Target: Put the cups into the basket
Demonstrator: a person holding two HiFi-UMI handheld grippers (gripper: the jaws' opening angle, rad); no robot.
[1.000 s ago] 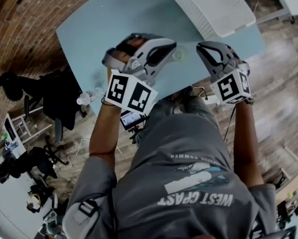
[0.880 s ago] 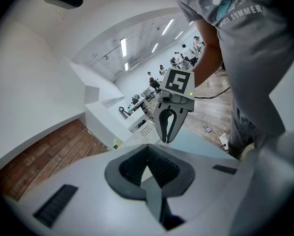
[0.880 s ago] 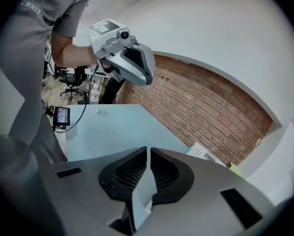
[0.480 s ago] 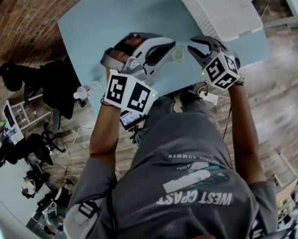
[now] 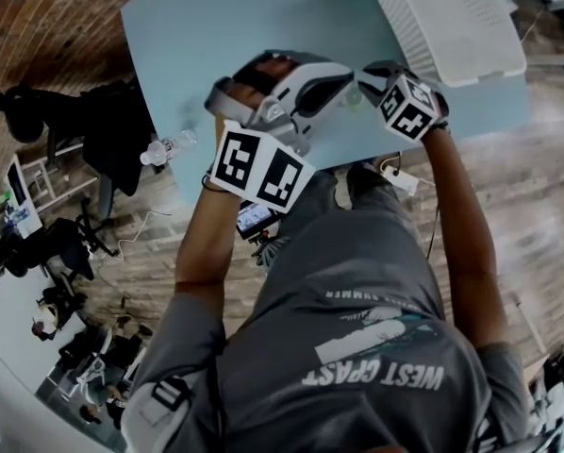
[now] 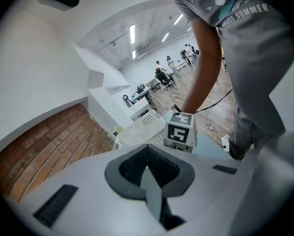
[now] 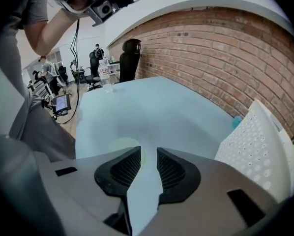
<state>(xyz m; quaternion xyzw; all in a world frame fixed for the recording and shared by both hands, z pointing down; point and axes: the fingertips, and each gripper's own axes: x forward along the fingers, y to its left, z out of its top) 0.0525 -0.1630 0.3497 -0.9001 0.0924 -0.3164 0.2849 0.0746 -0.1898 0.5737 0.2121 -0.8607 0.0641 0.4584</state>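
Note:
A pale, see-through cup (image 7: 120,144) stands on the light blue table (image 7: 152,107), just left of my right gripper (image 7: 148,154) and partly behind its left finger. That gripper's jaws stand a narrow gap apart with only table showing between them. In the head view my right gripper (image 5: 368,79) points left, almost tip to tip with my left gripper (image 5: 342,72), and the cup between them is barely visible. My left gripper (image 6: 147,149) is shut, its pads meeting with nothing held. The white perforated basket (image 5: 452,22) sits at the table's far right.
A water bottle (image 5: 165,146) stands near the table's left edge. Black office chairs (image 5: 107,182) stand on the wooden floor beside it. A brick wall (image 7: 220,48) runs behind the table. A white power strip (image 5: 397,177) lies on the floor by the table's near edge.
My right gripper has swung left and forward, closing in on the cup and the left gripper's tip. The left gripper has barely shifted on the table.

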